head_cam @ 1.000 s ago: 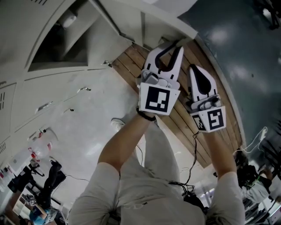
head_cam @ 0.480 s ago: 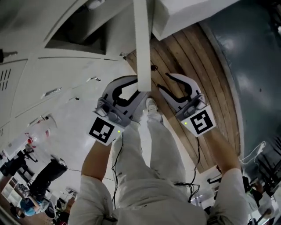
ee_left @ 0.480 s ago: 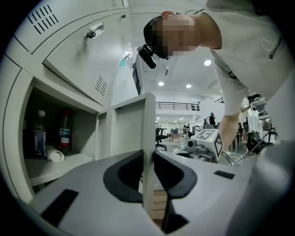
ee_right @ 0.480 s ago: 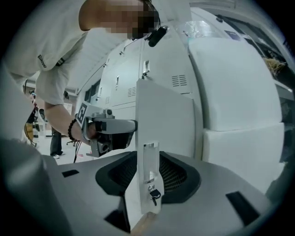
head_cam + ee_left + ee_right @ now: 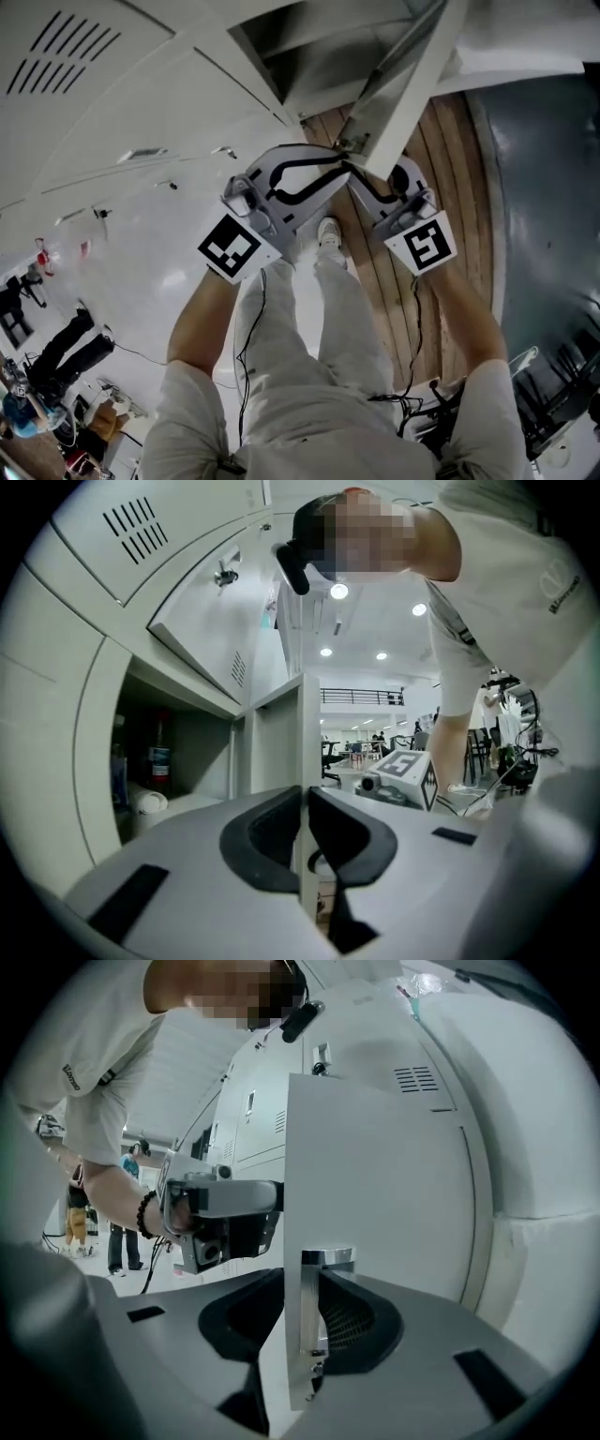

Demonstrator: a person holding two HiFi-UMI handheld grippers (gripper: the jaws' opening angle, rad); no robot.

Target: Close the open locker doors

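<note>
The locker door looks thin, stiff and light to swing. Our left tongs and right tongs are closing, pinching its free edge, the right at the latch.

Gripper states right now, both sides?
Left gripper: closing, pads on the edge of the locker door.
Right gripper: closing on the same door, at its latch.

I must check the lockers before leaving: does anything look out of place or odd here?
One locker door stands swung out from the row, leaving its compartment exposed. Nothing looks damaged or spilled.
</note>
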